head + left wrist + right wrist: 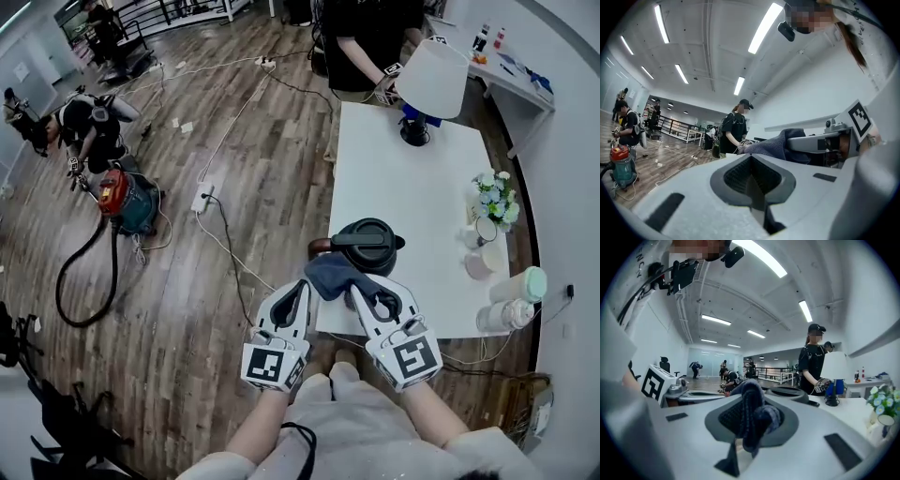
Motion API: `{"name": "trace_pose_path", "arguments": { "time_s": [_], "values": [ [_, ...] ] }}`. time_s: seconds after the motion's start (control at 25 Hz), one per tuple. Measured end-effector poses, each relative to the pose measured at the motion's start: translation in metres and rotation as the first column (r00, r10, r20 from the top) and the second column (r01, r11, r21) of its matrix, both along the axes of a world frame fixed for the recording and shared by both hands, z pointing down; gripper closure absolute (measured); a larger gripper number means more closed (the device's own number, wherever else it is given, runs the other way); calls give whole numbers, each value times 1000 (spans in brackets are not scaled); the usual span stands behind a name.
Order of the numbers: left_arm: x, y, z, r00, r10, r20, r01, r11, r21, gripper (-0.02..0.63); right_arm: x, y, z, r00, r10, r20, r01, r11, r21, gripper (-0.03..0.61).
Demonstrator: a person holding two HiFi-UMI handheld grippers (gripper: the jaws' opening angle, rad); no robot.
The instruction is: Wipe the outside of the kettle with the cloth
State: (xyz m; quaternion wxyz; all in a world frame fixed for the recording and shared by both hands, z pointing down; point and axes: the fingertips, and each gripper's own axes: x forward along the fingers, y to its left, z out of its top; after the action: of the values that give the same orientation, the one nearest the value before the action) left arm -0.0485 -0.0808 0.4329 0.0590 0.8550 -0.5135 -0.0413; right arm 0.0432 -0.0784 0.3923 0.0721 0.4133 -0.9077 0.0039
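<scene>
Cloth (336,274) pinched in right gripper (364,292) beside kettle (367,244) (left gripper (302,289) closed, empty).

Bottom: white left gripper (753,185), jaws pressed together w/ nothing between them. Just past it, a dark blue-grey cloth (778,145) sits bunched at the tip of the white right gripper (794,143). Farther back a person in black clothes & cap (735,133) stands. At left, a red-and-teal vacuum cleaner (619,164) on the brown wood floor (661,174)

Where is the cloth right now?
In the head view the cloth is pinched in the right hand-held gripper, just beside the black kettle at the near edge of the white table.
</scene>
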Motion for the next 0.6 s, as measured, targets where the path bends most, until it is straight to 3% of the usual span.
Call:
{"name": "trace_pose_path", "arguments": {
  "time_s": [0.24,0.6],
  "values": [
    [14,5,-2,999,39,-4,-39,999,0,607,36,0,5,997,72,22,-71,997,-32,527],
    [38,6,-1,996,87,-13,-87,996,-3,607,113,-25,18,981,193,-10,-193,981,3,526]
  ]
}}
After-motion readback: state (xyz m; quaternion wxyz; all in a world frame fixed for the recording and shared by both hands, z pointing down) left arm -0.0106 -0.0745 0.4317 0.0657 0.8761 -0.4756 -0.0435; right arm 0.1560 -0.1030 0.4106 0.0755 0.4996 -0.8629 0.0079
